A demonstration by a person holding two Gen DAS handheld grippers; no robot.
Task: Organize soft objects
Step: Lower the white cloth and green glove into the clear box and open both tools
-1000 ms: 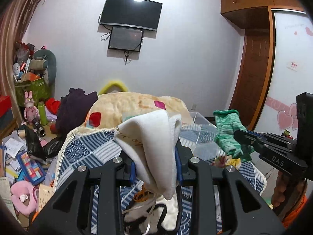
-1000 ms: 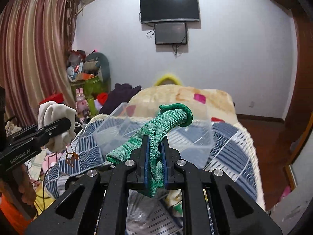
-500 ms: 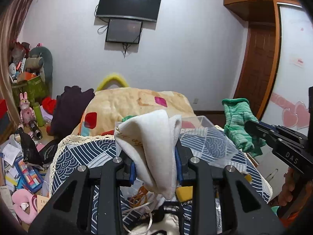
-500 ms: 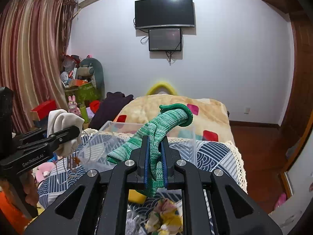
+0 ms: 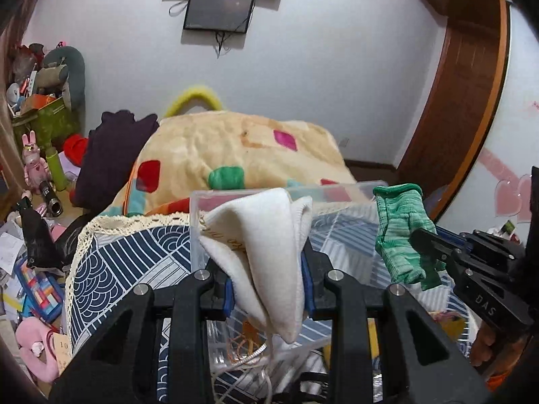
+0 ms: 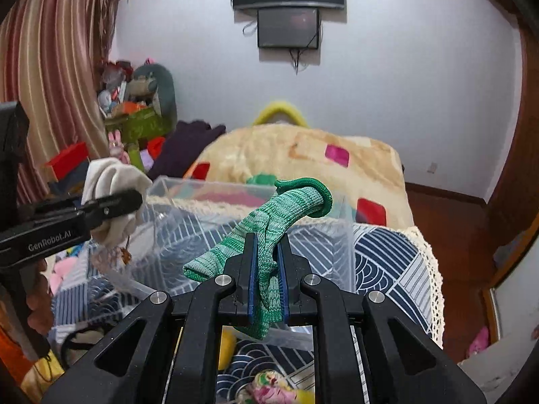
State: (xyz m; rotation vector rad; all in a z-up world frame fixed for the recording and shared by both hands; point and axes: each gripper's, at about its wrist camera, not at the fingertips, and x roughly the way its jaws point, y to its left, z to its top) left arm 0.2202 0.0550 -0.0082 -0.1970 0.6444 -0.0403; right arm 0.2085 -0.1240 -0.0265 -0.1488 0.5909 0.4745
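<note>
Holding one soft thing in each tool, you have both grippers above the clear plastic box (image 6: 256,235), which stands on the bed over the blue patterned cover (image 6: 387,256).

Your left gripper (image 5: 266,286) has its jaws closed on the white sock (image 5: 266,245). The sock is folded; its upper part stands above the fingertips and its lower point hangs down between the fingers, over the left part of the box. In the right wrist view, the same sock (image 6: 111,198) shows at the left side of the box, just past its left wall, pinched in the left gripper (image 6: 128,202).

Your right gripper (image 6: 266,269) has its jaws narrow, pressed on the green sock (image 6: 269,229). The cuff of this sock points away from you over the middle of the box, one end sticks out to the left of the fingers, and a short part hangs below them. In the left wrist view, the green sock (image 5: 401,232) hangs at the right side of the box, held by the right gripper (image 5: 421,239).

Behind the box lies the beige blanket (image 5: 235,155) with coloured patches. Inside the box, under the white sock, you can see some thin cords (image 5: 246,353); I cannot tell what they are.
</note>
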